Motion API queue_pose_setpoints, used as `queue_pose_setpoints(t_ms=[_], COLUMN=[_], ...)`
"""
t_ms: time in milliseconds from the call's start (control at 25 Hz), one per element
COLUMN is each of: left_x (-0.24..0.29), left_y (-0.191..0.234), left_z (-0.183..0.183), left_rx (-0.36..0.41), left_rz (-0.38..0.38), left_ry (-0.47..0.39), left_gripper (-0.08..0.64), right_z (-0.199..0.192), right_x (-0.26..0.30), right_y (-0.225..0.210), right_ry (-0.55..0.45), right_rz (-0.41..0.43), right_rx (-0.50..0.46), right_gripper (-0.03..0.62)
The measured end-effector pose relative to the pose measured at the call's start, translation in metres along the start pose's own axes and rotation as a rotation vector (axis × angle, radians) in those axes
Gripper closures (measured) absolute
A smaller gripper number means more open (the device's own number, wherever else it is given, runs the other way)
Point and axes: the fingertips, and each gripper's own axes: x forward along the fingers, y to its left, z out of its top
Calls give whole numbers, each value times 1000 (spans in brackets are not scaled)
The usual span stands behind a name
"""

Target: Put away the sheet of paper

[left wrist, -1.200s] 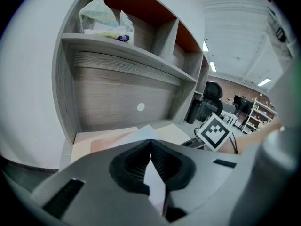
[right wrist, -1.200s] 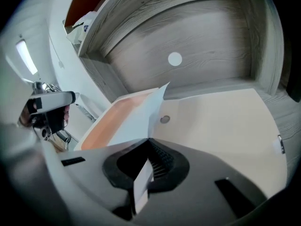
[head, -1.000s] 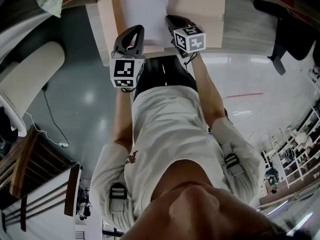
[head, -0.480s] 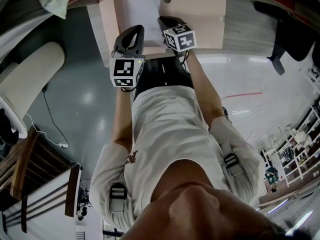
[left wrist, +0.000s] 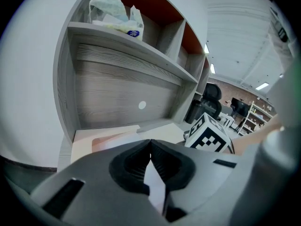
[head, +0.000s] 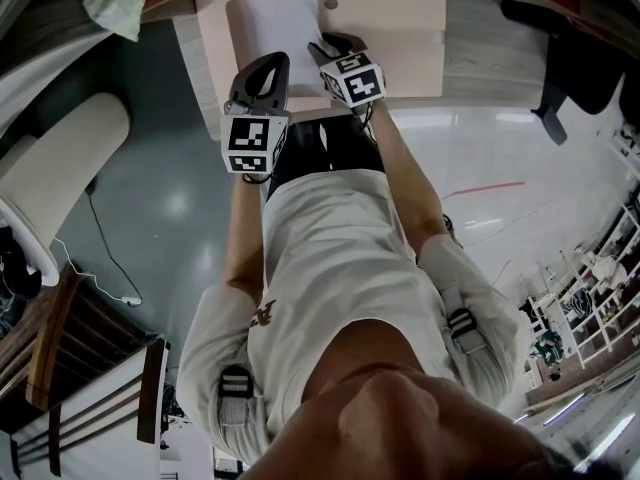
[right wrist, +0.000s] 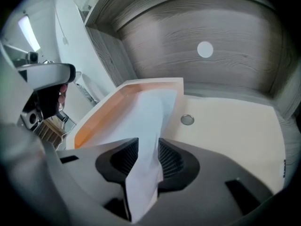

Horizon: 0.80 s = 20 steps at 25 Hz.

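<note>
The white sheet of paper (head: pixel 272 20) lies over the shallow peach tray (head: pixel 212 38) at the desk's left. In the right gripper view the paper (right wrist: pixel 149 112) runs from the tray back between my right gripper's (right wrist: pixel 148 149) jaws. Those jaws are opening, and the ribbed pads (right wrist: pixel 170 160) stand slightly off the sheet. In the left gripper view my left gripper (left wrist: pixel 150 144) is shut, with a strip of the paper (left wrist: pixel 156 188) pinched between its jaws. The head view shows both grippers side by side at the desk's near edge, the left gripper (head: pixel 262 68) left of the right gripper (head: pixel 328 48).
A grey wooden hutch backs the pale desk (right wrist: pixel 235 126), with a white round plug (right wrist: pixel 205 49) in its back panel and a silver grommet (right wrist: pixel 187 119) in the desktop. A plastic bag (left wrist: pixel 113 13) sits on the upper shelf. A cream chair (head: pixel 55 158) stands left and a black chair (head: pixel 560 58) right.
My right gripper has moved left and toward the tray, carrying the paper's edge with it. The sheet now lies further left over the tray. The left gripper has stayed in place.
</note>
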Motion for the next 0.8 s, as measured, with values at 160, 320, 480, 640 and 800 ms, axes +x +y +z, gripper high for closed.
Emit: queue_pose_setpoints(t_ms=[160, 320, 480, 640, 800], left_x=[0, 0, 0, -4, -12], left_y=[-5, -7, -11, -16, -22], left_z=[2, 11, 21, 34, 57], left_rx=[16, 35, 49, 66, 88], left_rz=[-21, -39, -63, -79, -92], left_ry=[-1, -15, -30, -47, -84], left_gripper=[540, 540, 539, 539, 540], right_z=[2, 17, 38, 63, 96], right_x=[-10, -30, -60, -97, -142], right_y=[-5, -8, -4, 11, 25], right_ry=[-16, -60, -122, -216, -356], right_rz=[-40, -55, -74, -79, -96], right_rx=[-36, -41, -75, -126, -153], right_gripper=[433, 431, 449, 498, 552])
